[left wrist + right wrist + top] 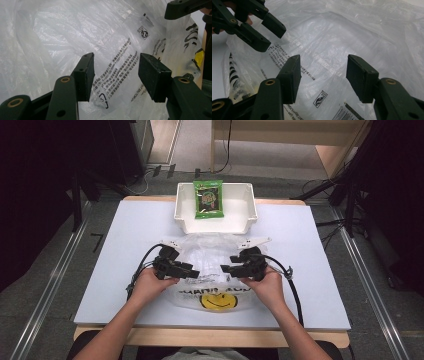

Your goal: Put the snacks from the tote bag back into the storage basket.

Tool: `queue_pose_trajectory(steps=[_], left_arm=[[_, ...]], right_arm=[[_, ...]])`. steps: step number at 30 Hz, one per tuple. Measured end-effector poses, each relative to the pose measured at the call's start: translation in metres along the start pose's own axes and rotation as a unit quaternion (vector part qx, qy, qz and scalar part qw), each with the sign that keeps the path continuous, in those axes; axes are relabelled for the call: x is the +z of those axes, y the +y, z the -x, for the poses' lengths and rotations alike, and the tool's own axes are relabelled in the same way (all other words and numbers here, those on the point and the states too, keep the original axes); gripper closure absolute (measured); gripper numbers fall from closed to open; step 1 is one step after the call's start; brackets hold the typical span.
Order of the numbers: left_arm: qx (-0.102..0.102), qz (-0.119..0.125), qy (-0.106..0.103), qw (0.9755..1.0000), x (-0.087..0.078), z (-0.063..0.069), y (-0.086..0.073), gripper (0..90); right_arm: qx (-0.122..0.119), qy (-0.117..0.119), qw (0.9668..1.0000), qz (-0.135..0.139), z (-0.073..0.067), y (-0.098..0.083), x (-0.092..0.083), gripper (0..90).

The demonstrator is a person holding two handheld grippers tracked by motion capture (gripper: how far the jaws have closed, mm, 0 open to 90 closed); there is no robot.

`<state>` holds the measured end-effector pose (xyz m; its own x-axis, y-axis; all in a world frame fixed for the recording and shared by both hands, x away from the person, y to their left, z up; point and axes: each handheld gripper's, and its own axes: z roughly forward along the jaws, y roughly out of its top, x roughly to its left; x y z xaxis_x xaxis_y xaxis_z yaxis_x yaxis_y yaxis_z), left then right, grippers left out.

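The plastic bag (210, 270) lies under and between both claws; the left gripper (194, 272) and right gripper (226, 268) stand wide open, holding nothing.

1. Both forearms come in from the bottom of the high view and angle inward, bare to the elbow.
2. The left hand (148, 285) wraps the back of the left gripper (196, 271), whose tips point toward the centre.
3. The right hand (268, 284) grips the right gripper (224, 268) the same way, aimed back at its partner.
4. The two sets of tips sit near each other, facing, not touching.
5. In the left gripper view its jaws stand wide apart, pads clamping nothing.
6. In the right gripper view its jaws gape just as wide, with the left gripper off at the upper left.
7. A black cable loops out from each gripper beside the wrists.
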<state>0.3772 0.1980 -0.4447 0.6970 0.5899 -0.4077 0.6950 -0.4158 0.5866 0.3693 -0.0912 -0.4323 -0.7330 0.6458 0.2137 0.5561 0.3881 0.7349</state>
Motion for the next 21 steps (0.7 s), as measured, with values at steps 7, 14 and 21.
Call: queue_pose_trajectory(steps=[7,14,21], left_arm=[[0.001,-0.001,0.000,1.0000,0.001,0.000,0.000,47.9],[0.003,-0.002,0.000,1.0000,0.001,0.001,0.000,47.9],[0.001,-0.001,-0.001,1.0000,0.001,0.000,0.000,47.7]], right_arm=[[-0.003,0.005,0.9999,-0.008,-0.001,-0.002,0.007,46.9],[-0.003,0.005,0.9998,-0.017,-0.001,-0.004,0.011,46.9],[0.000,0.003,0.9998,-0.019,0.002,-0.004,0.011,46.9]])
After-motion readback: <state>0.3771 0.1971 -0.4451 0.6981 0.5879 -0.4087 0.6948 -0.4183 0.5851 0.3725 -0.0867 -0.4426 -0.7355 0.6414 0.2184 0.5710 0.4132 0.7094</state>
